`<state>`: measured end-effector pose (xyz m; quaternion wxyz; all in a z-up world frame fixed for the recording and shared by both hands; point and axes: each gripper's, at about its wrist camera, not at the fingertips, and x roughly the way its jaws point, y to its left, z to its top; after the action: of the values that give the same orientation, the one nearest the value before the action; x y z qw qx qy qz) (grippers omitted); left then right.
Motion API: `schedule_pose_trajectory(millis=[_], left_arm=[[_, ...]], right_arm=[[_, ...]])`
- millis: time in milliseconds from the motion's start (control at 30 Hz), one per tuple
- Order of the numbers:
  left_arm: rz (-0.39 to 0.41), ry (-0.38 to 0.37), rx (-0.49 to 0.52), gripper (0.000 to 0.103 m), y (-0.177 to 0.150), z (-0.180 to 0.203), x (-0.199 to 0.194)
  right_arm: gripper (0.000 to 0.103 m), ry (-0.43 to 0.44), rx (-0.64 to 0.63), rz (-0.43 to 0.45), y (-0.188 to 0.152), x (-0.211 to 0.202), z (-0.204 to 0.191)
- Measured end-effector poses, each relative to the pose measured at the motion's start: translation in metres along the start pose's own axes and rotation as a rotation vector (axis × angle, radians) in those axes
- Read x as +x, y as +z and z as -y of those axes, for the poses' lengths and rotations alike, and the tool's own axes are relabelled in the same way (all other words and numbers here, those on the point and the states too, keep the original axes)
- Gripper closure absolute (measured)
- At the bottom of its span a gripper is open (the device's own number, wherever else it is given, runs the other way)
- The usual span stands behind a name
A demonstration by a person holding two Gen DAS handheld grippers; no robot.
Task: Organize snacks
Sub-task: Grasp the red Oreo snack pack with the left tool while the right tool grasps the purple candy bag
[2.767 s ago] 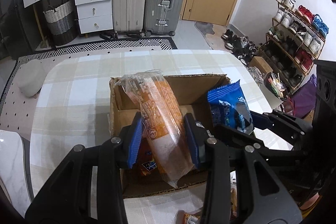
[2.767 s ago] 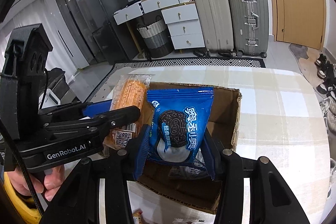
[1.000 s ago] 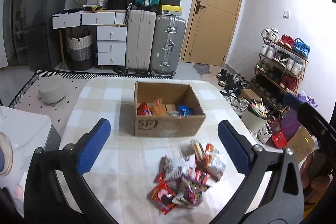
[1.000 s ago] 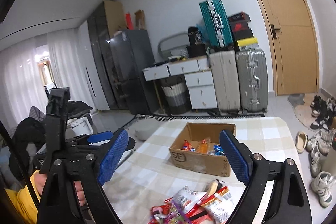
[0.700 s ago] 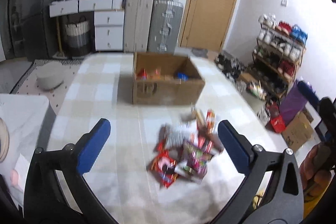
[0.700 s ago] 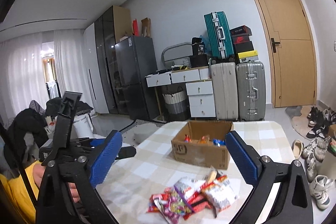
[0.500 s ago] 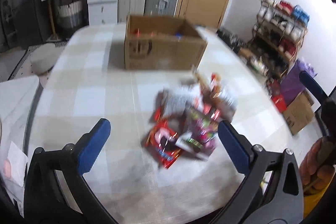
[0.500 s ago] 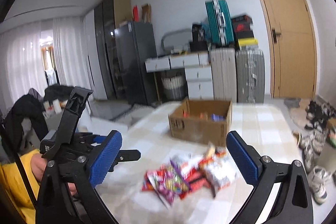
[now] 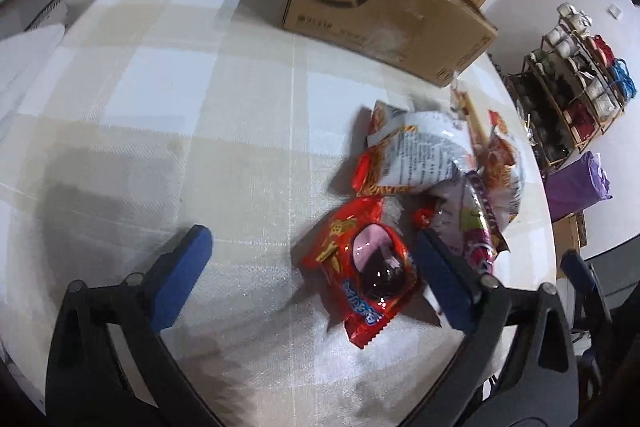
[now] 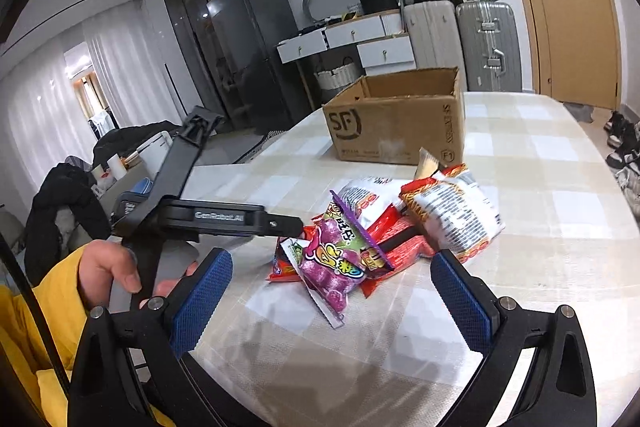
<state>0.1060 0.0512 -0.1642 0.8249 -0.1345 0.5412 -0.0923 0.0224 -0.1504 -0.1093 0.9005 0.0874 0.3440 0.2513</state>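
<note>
A pile of snack packets lies on the checked tablecloth (image 9: 160, 99) in front of the cardboard box (image 9: 380, 7). My left gripper (image 9: 310, 267) points down at the pile's near edge. Its jaws are closing with a red packet (image 9: 360, 267) lying between them, close to the right pad and untouched. My right gripper (image 10: 330, 291) is open and low over the table. A purple candy packet (image 10: 332, 259) lies just ahead between its fingers. Behind it sit a white-and-orange packet (image 10: 452, 215) and the box (image 10: 396, 131), whose contents are hidden.
A hand in a yellow sleeve (image 10: 108, 267) holds the left gripper's black frame (image 10: 224, 217) to the left of the pile. Past the table stand suitcases (image 10: 484, 39), a dark fridge (image 10: 248, 47) and a shoe rack (image 9: 580, 87). The table edge curves close on the right.
Both grippers let go of their packets over the box, drew back and came down toward the pile. The left one tipped downward and now straddles the red packet.
</note>
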Motion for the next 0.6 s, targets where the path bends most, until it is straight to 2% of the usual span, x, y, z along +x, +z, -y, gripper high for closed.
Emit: schedule_pose_trajectory(millis=[200, 300, 367, 400, 433, 500, 600], left_arm=[[0.022, 0.063, 0.074, 0.008, -0.006, 0.014, 0.005], [0.045, 0.039, 0.113, 0.023, -0.013, 0.021, 0.002], [0.051, -0.007, 0.135, 0.044, -0.015, 0.027, 0.000], [0.052, -0.017, 0.143, 0.049, -0.016, 0.028, -0.001], [0.050, -0.037, 0.156, 0.059, -0.016, 0.031, -0.002], [0.050, -0.050, 0.169, 0.064, -0.018, 0.033, -0.005], [0.039, -0.088, 0.144, 0.066, -0.017, 0.027, -0.006]], right_arm=[[0.002, 0.031, 0.005, -0.023, 0.000, 0.012, 0.002], [0.002, 0.029, 0.018, -0.041, -0.001, 0.019, 0.005], [0.002, 0.021, 0.021, -0.058, -0.003, 0.024, 0.006], [0.002, 0.021, 0.021, -0.067, -0.004, 0.026, 0.006], [0.002, 0.017, 0.019, -0.074, -0.006, 0.027, 0.006], [0.002, 0.015, 0.013, -0.084, -0.007, 0.031, 0.004], [0.002, 0.012, 0.003, -0.089, -0.008, 0.033, 0.002]])
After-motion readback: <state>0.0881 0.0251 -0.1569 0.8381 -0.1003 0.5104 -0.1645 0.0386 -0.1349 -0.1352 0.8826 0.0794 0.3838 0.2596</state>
